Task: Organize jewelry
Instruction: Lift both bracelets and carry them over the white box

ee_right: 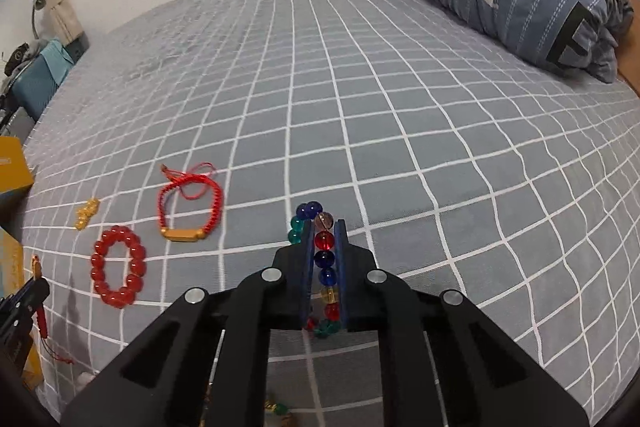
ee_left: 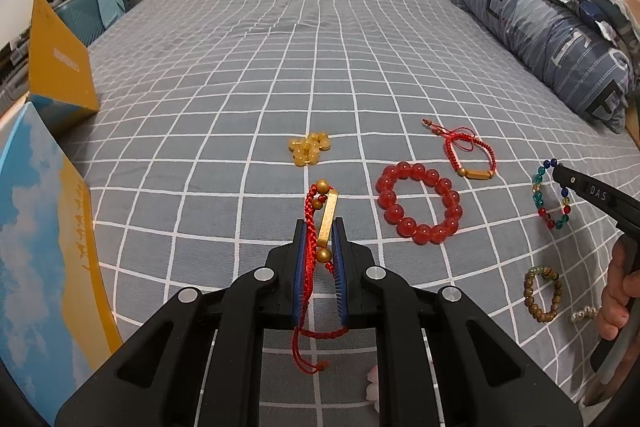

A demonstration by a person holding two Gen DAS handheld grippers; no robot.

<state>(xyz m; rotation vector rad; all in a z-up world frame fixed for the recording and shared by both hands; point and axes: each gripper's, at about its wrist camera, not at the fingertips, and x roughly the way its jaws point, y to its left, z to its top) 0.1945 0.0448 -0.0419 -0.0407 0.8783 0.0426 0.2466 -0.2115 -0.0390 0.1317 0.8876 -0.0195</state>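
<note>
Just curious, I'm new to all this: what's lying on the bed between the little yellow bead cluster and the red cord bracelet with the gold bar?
Only bare checked bedsheet; the left wrist view shows nothing between the yellow bead cluster and the red cord bracelet.

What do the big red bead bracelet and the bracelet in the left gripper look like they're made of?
Red bead bracelet: glossy, translucent round beads with highlights, probably glass or resin. The corded bracelet clamped in the left gripper: braided red cord, matte, carrying a gold-colored bar and round beads with a dull metallic sheen; metal or painted, can't tell.
</note>
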